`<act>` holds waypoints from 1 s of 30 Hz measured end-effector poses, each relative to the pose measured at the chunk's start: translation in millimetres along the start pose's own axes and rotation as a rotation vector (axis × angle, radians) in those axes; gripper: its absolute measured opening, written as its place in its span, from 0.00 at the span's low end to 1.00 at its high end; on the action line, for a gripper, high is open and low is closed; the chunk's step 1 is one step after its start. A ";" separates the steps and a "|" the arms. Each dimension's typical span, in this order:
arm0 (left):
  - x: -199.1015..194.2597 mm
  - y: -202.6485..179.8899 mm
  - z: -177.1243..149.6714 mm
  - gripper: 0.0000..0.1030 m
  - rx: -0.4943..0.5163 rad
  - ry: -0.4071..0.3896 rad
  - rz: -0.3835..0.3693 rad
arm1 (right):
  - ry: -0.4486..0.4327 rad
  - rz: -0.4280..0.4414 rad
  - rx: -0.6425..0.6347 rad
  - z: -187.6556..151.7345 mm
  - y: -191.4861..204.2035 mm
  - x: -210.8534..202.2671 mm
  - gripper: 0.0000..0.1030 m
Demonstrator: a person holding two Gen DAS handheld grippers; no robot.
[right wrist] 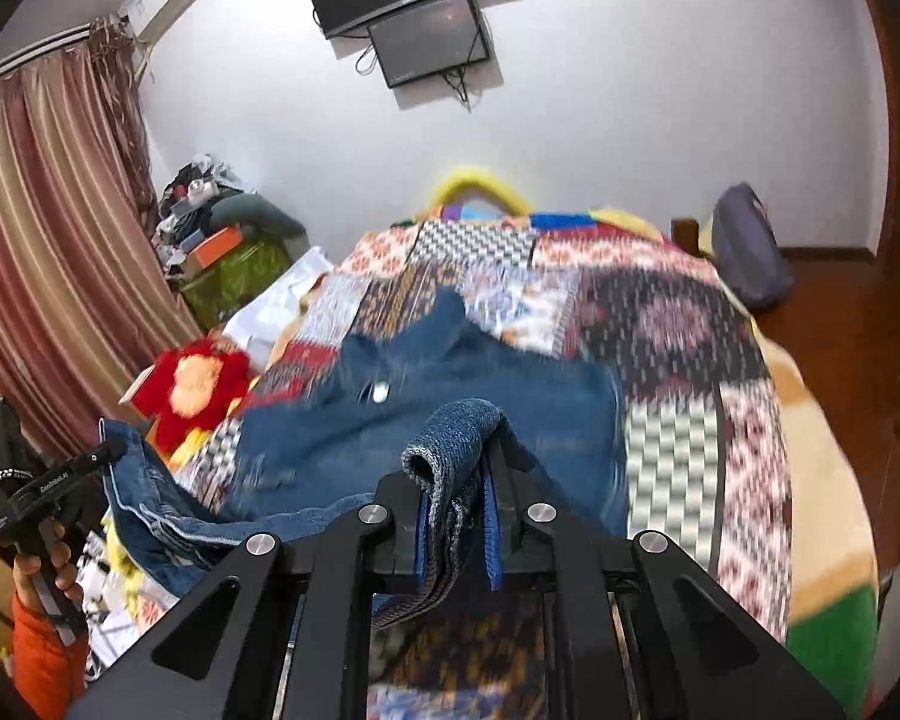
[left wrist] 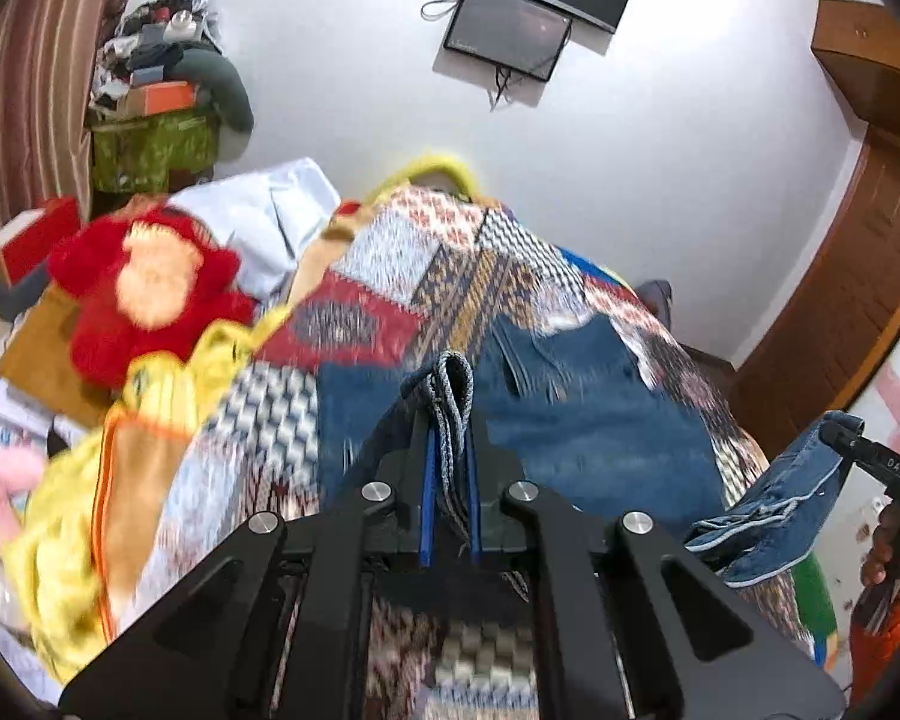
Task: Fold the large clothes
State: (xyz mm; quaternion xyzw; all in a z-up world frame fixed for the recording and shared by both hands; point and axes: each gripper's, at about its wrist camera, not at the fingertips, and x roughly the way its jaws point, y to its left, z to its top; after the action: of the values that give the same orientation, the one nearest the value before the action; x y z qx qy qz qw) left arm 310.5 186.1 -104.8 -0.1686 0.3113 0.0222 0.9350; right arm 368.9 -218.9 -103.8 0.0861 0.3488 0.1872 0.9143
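A pair of blue jeans [left wrist: 594,420] lies spread on the patchwork quilt [left wrist: 390,252] of a bed. My left gripper [left wrist: 450,420] is shut on a folded edge of the jeans, held up off the quilt. My right gripper [right wrist: 459,456] is shut on another edge of the jeans [right wrist: 426,420], also lifted. In the left wrist view the right gripper [left wrist: 840,435] shows at the far right with denim hanging from it. In the right wrist view the left gripper [right wrist: 111,450] shows at the far left, also with denim hanging from it.
A red plush toy [left wrist: 144,294], yellow cloth [left wrist: 60,534] and white cloth [left wrist: 258,222] lie along the bed's left side. A cluttered green stack [left wrist: 156,138] stands by the striped curtain [right wrist: 42,252]. Two screens [right wrist: 414,12] hang on the wall. A wooden door [left wrist: 858,276] is at the right.
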 end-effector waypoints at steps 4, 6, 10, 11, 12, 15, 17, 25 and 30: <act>36.2 -2.4 32.4 0.07 0.003 -0.053 0.023 | -0.039 -0.046 -0.021 38.7 0.1 36.3 0.11; 67.6 -0.7 45.9 0.07 0.003 -0.039 0.056 | -0.037 -0.087 -0.032 55.7 -1.1 67.2 0.11; 136.5 7.2 59.6 0.07 0.017 0.032 0.129 | 0.024 -0.140 -0.013 79.4 -10.4 135.6 0.11; 153.7 11.4 60.9 0.08 0.010 0.055 0.137 | 0.045 -0.151 -0.004 81.2 -14.6 153.1 0.11; 171.1 16.8 61.0 0.07 0.000 0.081 0.146 | 0.073 -0.155 0.017 83.1 -21.4 172.9 0.11; 211.7 30.5 53.6 0.07 -0.015 0.147 0.195 | 0.151 -0.171 0.069 79.9 -42.6 221.7 0.11; 233.3 36.9 46.6 0.04 0.000 0.171 0.258 | 0.184 -0.178 0.090 72.6 -53.3 240.8 0.11; 262.7 94.9 23.9 0.04 -0.092 0.252 0.374 | 0.226 -0.160 0.134 49.0 -82.5 274.9 0.11; 245.0 80.9 26.0 0.04 0.023 0.264 0.385 | 0.171 -0.221 0.109 63.4 -71.3 258.0 0.12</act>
State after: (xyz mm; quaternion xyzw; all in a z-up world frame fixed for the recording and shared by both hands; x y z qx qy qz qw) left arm 510.9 255.4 -254.2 -0.0971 0.4575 0.1742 0.8666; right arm 608.6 -182.0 -233.5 0.0804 0.4423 0.0727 0.8903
